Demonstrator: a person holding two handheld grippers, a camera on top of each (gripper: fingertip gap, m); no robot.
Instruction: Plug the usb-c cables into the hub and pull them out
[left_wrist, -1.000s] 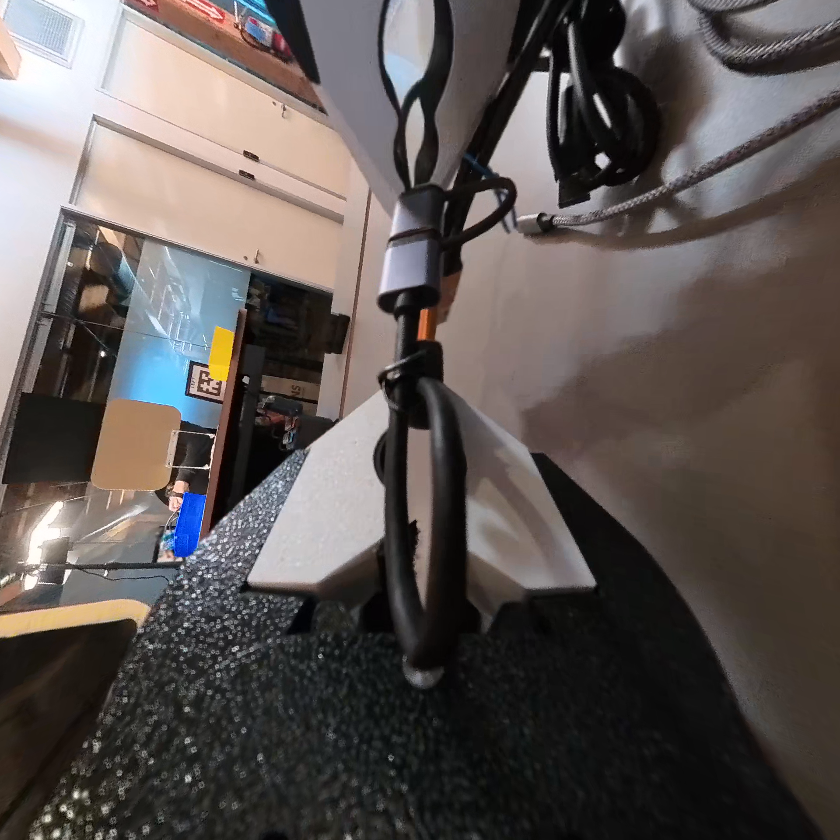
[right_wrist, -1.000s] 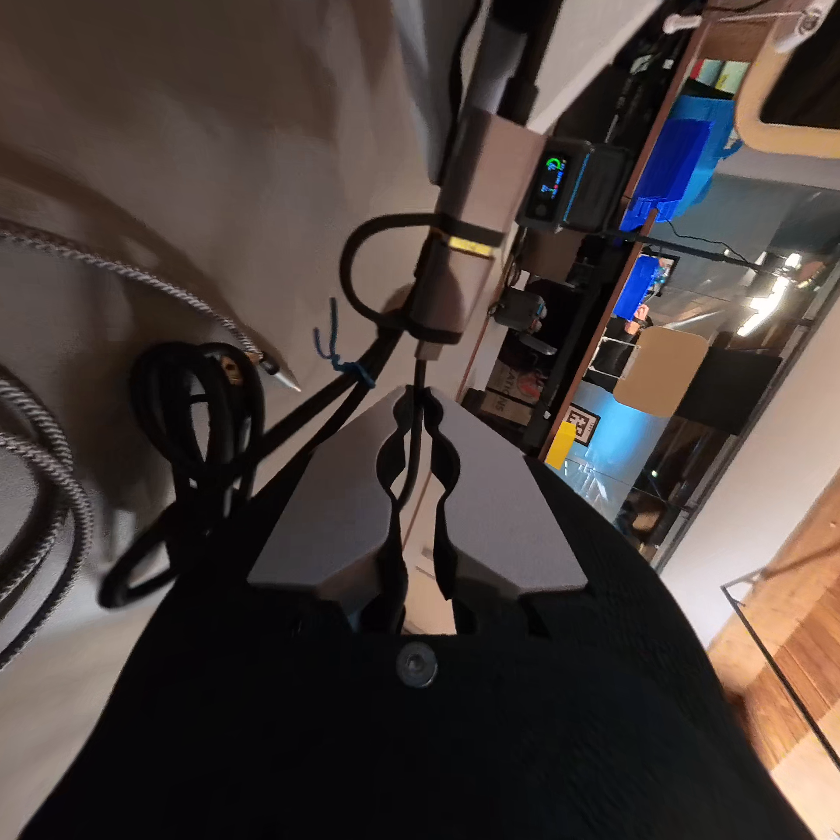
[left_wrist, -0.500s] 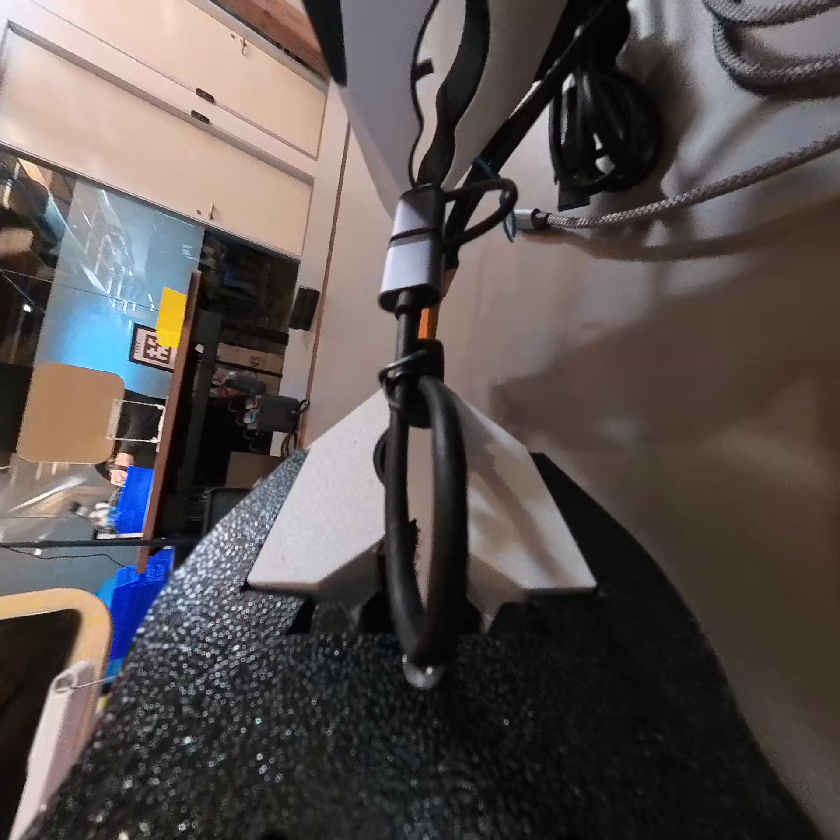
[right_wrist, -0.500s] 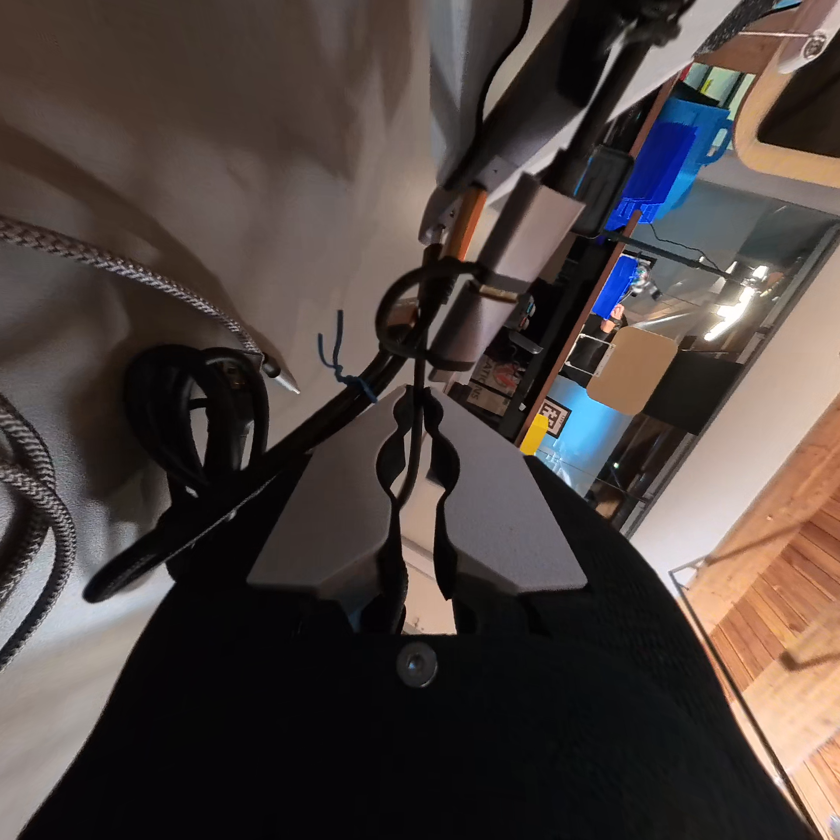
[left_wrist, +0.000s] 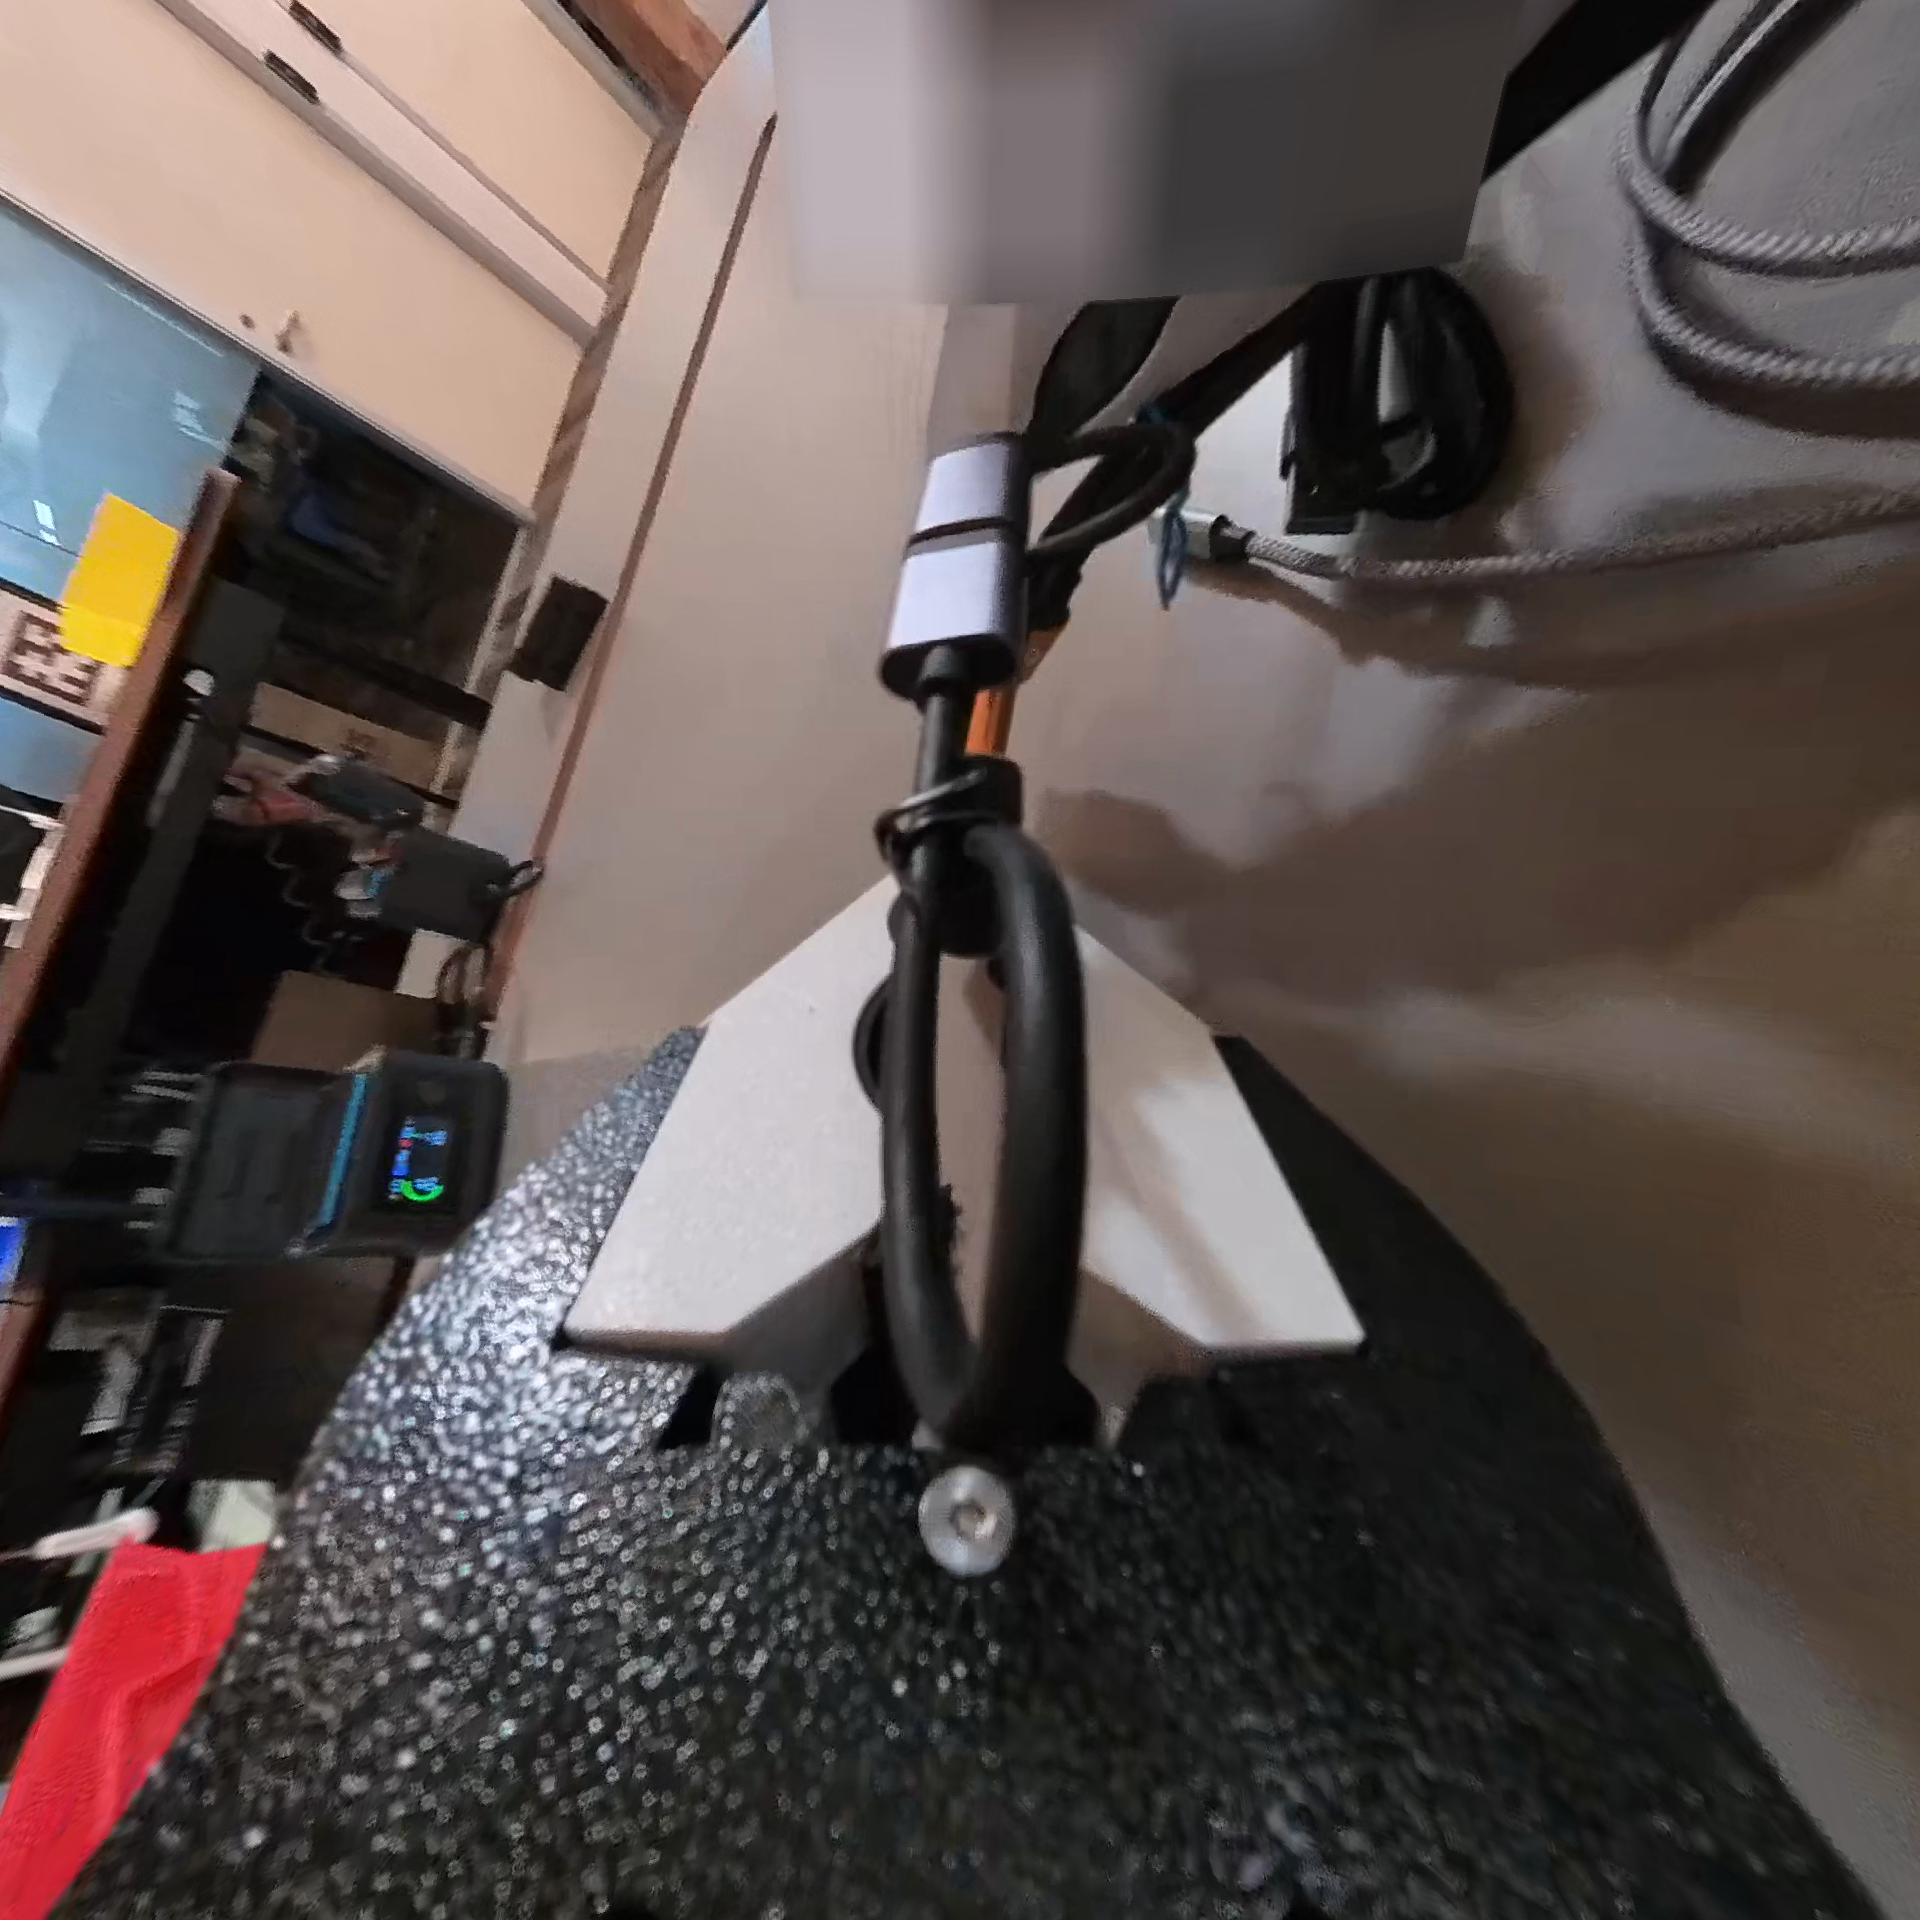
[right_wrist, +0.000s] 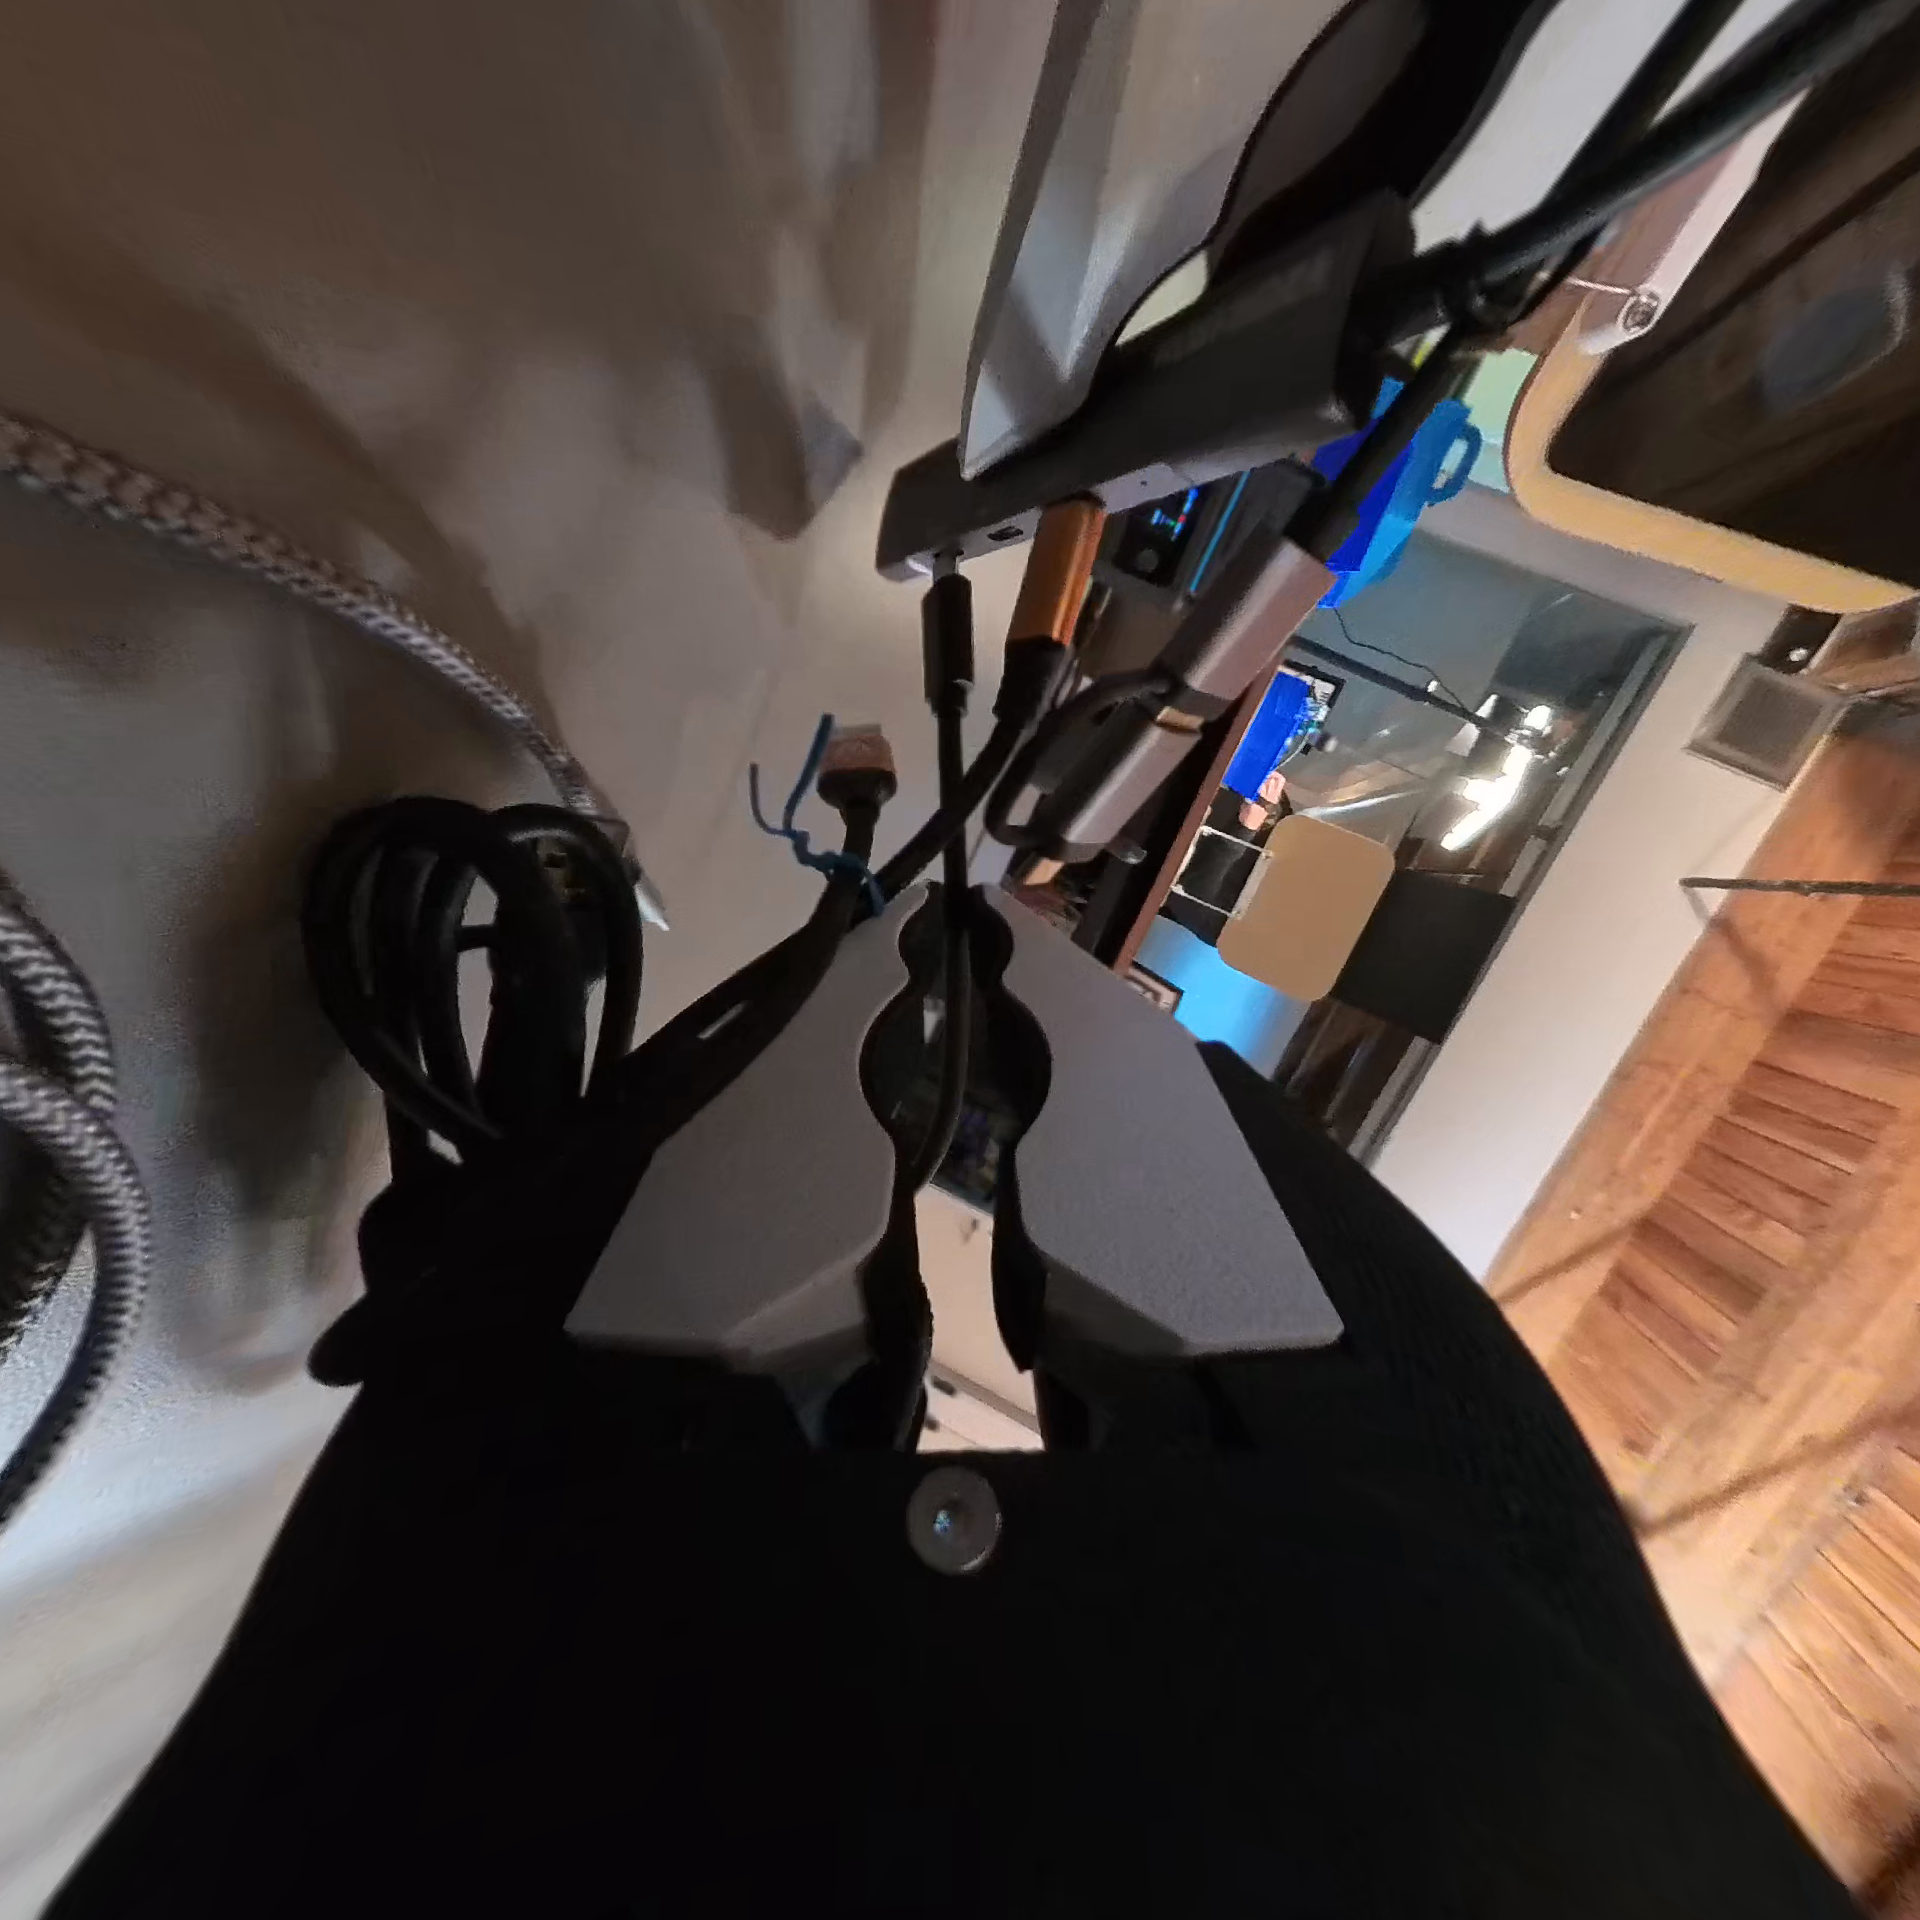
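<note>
My left gripper (left_wrist: 961, 935) is clamped on a looped black cable (left_wrist: 977, 1143) that ends in a grey metal adapter (left_wrist: 961, 561); that loop sits between my 2 fingers, pointing away from me. My right gripper (right_wrist: 951, 914) is closed on a thin black usb-c cable (right_wrist: 948, 790), whose plug (right_wrist: 948, 634) is seated in the near end port of the dark grey hub (right_wrist: 1122, 447). An orange-shelled plug (right_wrist: 1055, 582) sits in the port just right of it. The hub hangs in the air above the pale table (right_wrist: 416, 312), pinched by the far gripper in the right wrist view.

I judge the step in hand to be pulling the thin cable out. To do it well I should pull straight back along the plug's axis, not sideways, since I hold the cord and not the plug shell; a slanted tug would bend the connector or slip the cord through my fingers. The hub must be held firm against the pull. A bundled black cable (right_wrist: 468, 966) and a braided grey cable (right_wrist: 312, 582) lie left on the table, well clear.
</note>
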